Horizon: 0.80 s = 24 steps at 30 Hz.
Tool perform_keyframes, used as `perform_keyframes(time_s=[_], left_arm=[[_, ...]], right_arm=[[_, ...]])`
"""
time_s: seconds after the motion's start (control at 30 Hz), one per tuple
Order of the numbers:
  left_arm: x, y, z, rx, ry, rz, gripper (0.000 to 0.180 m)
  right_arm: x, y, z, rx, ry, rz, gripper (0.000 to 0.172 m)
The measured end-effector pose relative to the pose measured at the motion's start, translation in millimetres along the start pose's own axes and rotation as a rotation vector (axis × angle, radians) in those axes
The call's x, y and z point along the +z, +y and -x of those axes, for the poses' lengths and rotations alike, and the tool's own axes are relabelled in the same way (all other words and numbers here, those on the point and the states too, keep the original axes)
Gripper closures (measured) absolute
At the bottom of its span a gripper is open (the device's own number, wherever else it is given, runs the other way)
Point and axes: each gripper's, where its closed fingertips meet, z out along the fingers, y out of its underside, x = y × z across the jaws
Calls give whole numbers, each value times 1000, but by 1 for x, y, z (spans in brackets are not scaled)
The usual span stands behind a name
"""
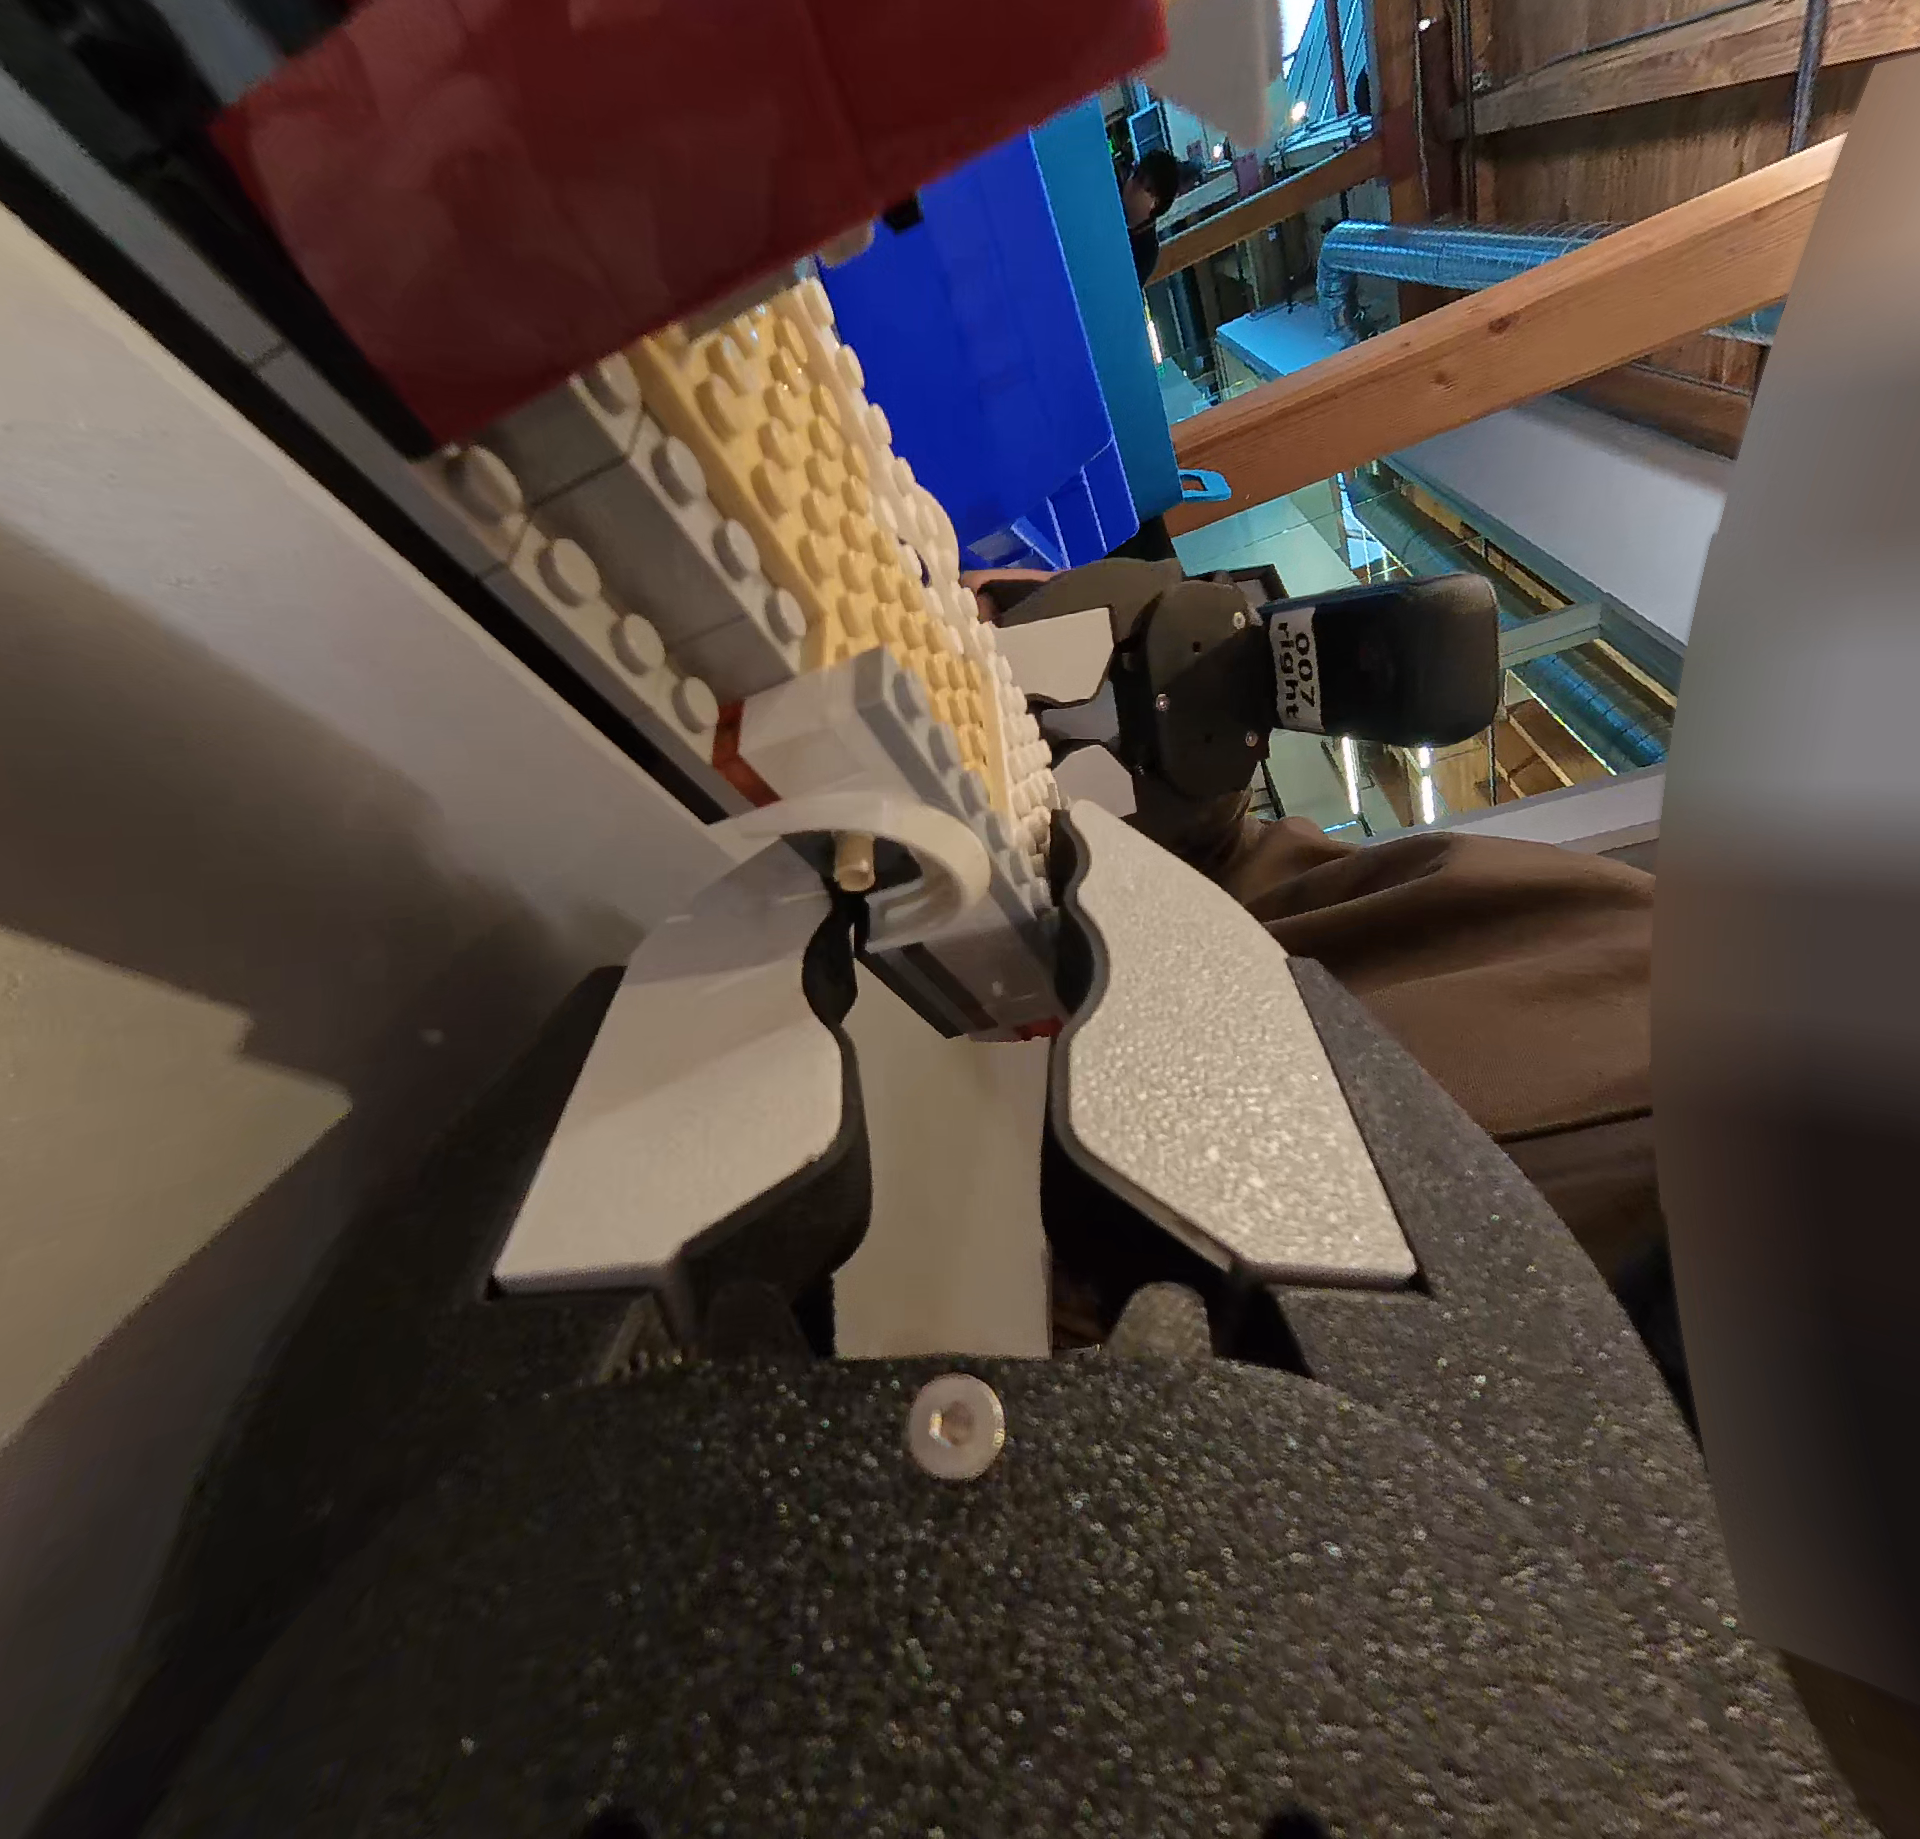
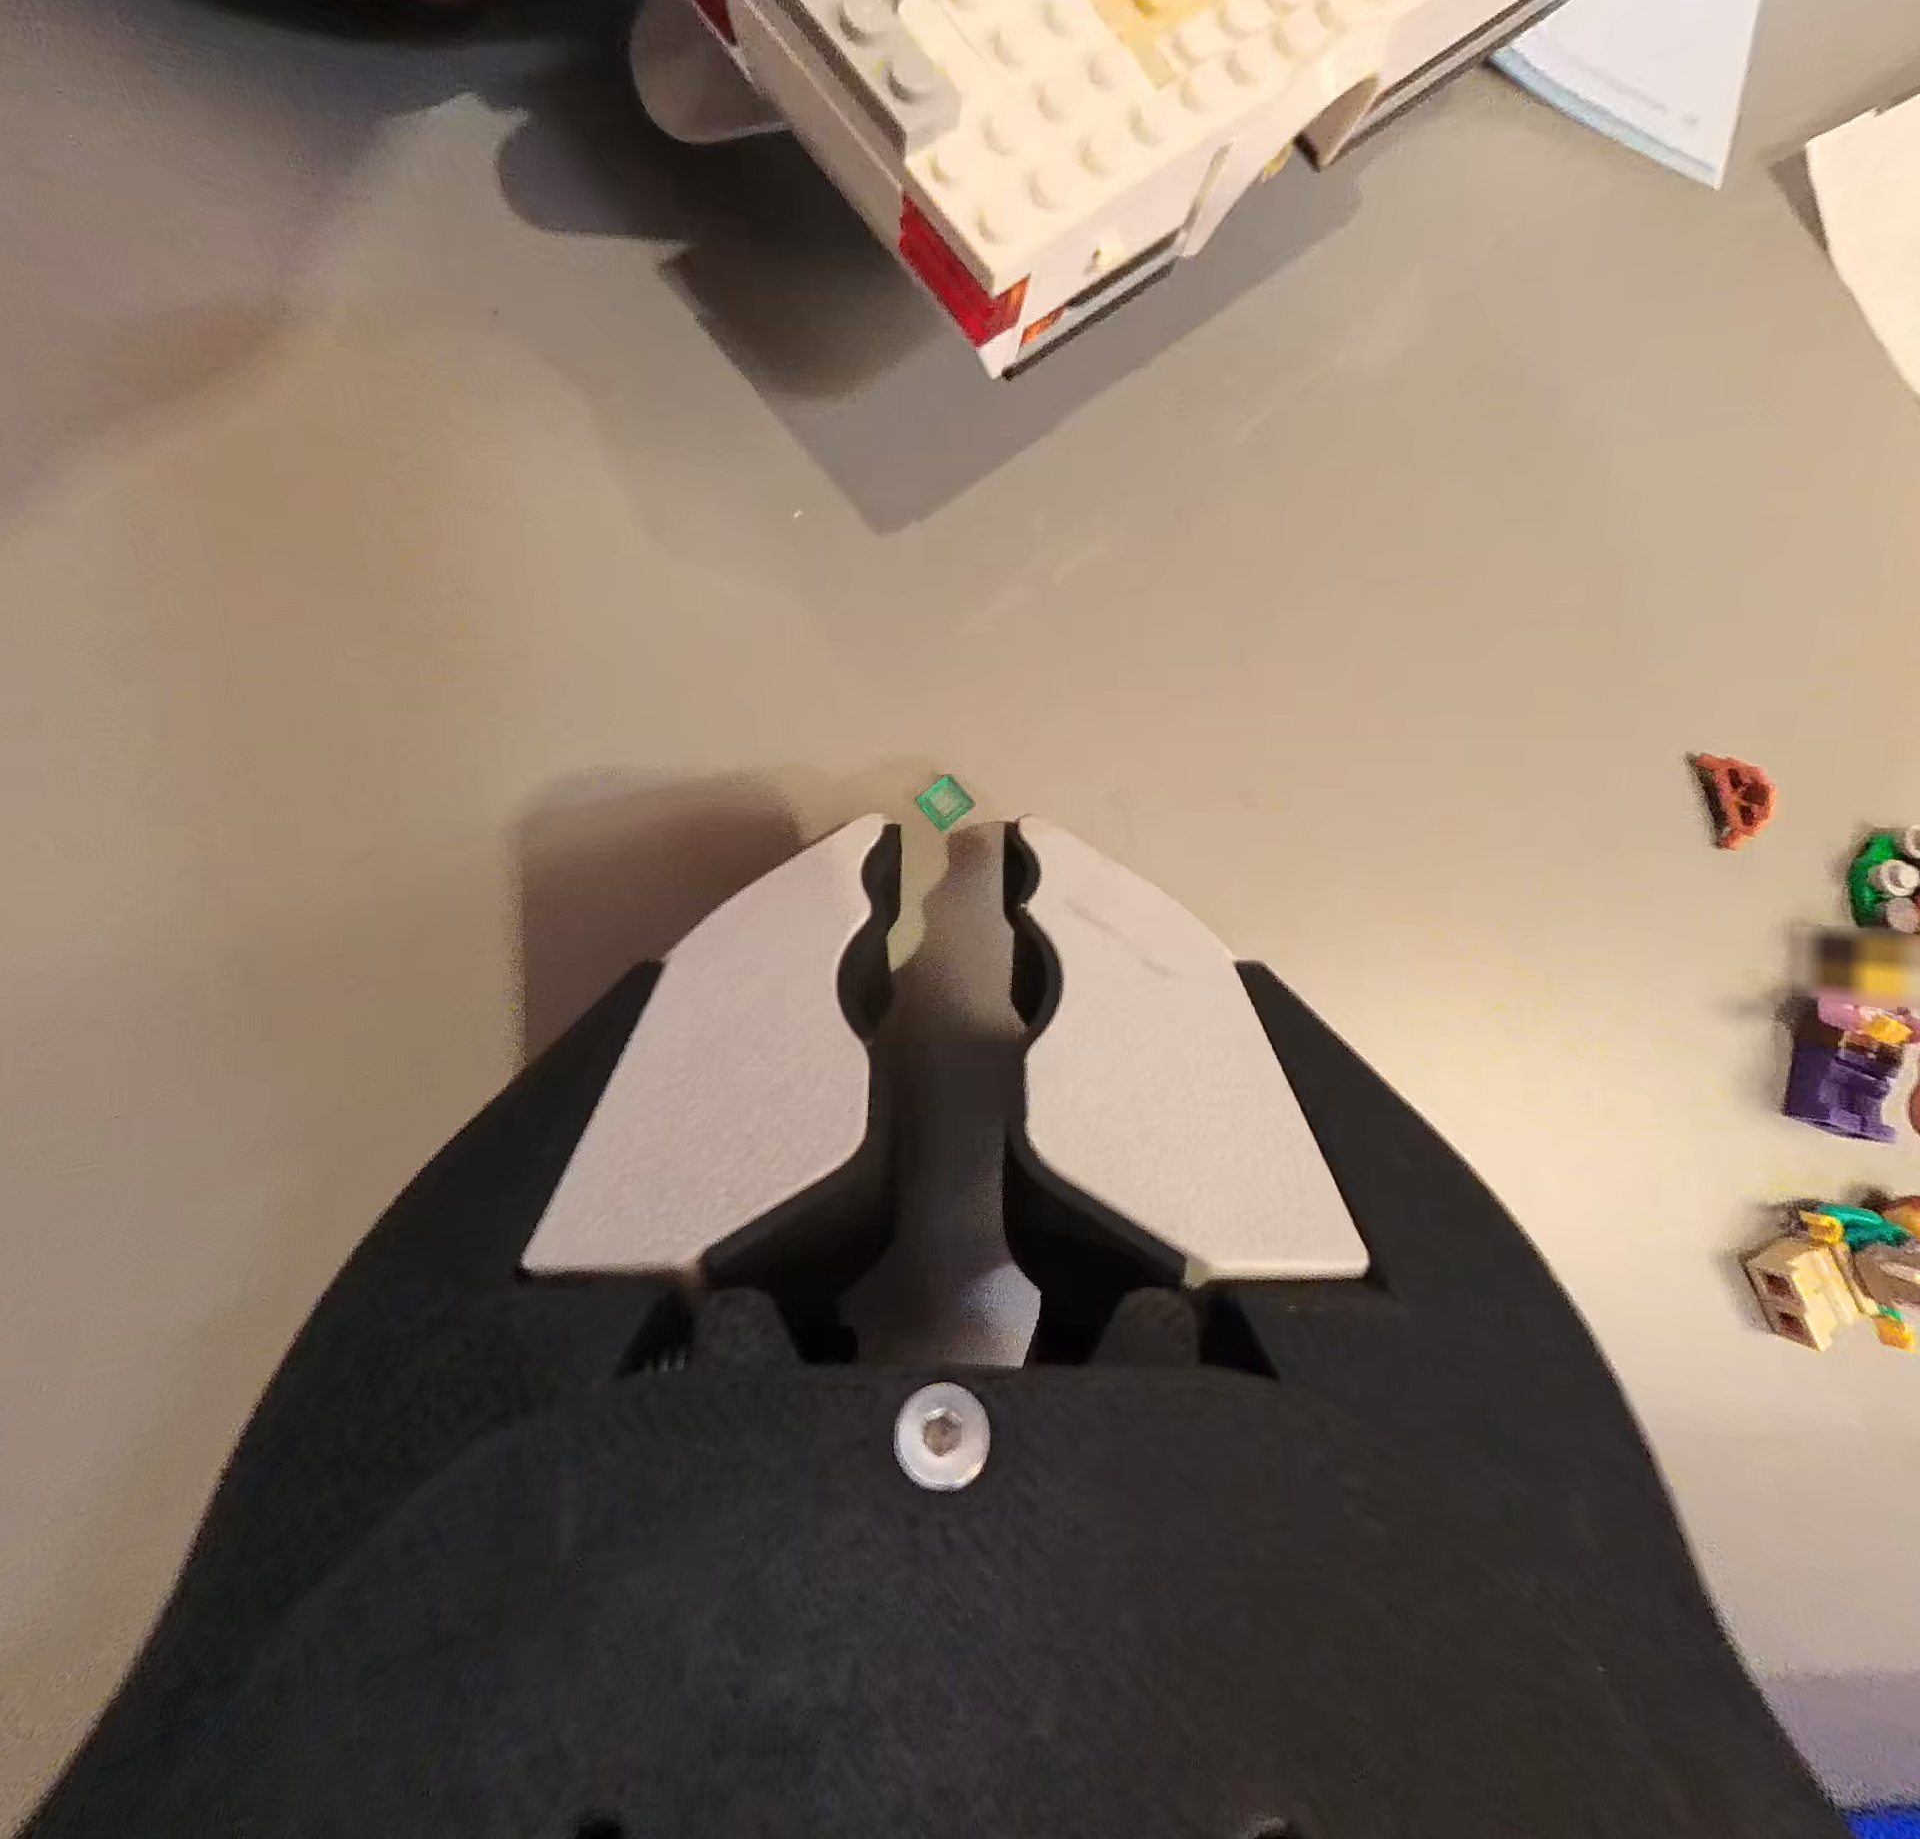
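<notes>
Here left gripper (image 1: pixel 951 916) tilted, clamping brick model (image 1: pixel 831 563); right gripper (image 2: pixel 948 833) open above green tile (image 2: pixel 943 803).

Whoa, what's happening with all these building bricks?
A person is working two hand-held grippers. The left gripper has its jaws clamped on the edge of a brick model in white, tan and grey, tilting it above the table. The right gripper has its jaws open just behind a tiny green tile lying on the table. Small toy figures lie to the right.

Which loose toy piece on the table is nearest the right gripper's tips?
The small green square piece, just past the open right gripper; the brown piece lies far right.
</notes>
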Motion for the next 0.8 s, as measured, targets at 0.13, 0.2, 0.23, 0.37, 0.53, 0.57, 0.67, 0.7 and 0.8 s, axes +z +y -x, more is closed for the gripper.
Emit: perform_keyframes(time_s=[0.13, 0.2, 0.23, 0.37, 0.53, 0.57, 0.67, 0.7, 0.8], left_arm=[[-1, -1, 0, -4, 1, -5, 145], [-2, -1, 0, -4, 1, -7, 145], [-2, -1, 1, -4, -1, -7, 145], [-2, -1, 2, -8, -1, -6, 145], [0, 1, 3, -11, -4, 2, 144], [0, 1, 3, -11, -4, 2, 144], [-1, -1, 4, -8, -7, -3, 144], [-2, -1, 4, -9, -10, -5, 145], [-5, -4, 6, -15, -15, -20, 145]], right_arm=[[5, -1, 3, 16, -45, 17, 154], [6, -2, 3, 25, -57, 19, 156], [7, -3, 4, 33, -63, 17, 158], [8, -3, 2, 41, -65, 12, 162], [9, -6, -1, 5, -49, -7, 164], [9, -10, -4, -19, -28, -37, 169], [2, -33, -11, -58, 18, -188, 167], [-2, -40, -12, -55, 17, -229, 163], [-3, -36, -21, -11, 23, -217, 156]])
